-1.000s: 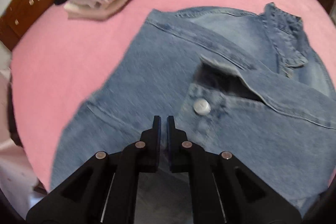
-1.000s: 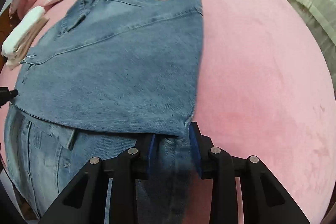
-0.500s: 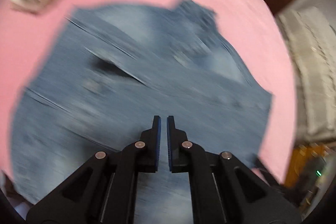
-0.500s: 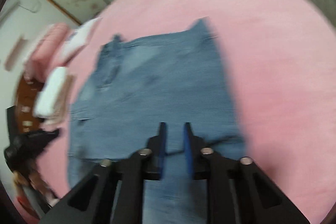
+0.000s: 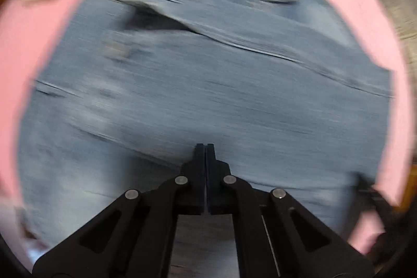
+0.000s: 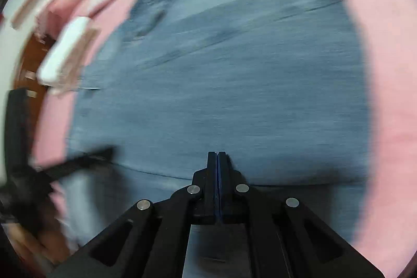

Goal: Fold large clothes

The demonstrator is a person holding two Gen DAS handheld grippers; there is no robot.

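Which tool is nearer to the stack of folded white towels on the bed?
Left. The left tool hangs over the denim jacket on the towels' side. The right tool is over the jacket's opposite half, with the left tool between.

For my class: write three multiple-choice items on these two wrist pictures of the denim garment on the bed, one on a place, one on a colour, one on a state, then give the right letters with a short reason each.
1. In the right wrist view, where is the stack of folded pale cloth relative to the denim garment?
A. to its left
B. on top of it
C. to its right

2. What colour is the bed cover?
A. green
B. pink
C. grey

3. How do the jaws of the right gripper stand?
A. wide apart
B. out of view
C. closed together

Answers: 1 A, the stack lies on the cover left of the denim. 2 B, pink shows all around the garment. 3 C, the fingertips meet with no gap.
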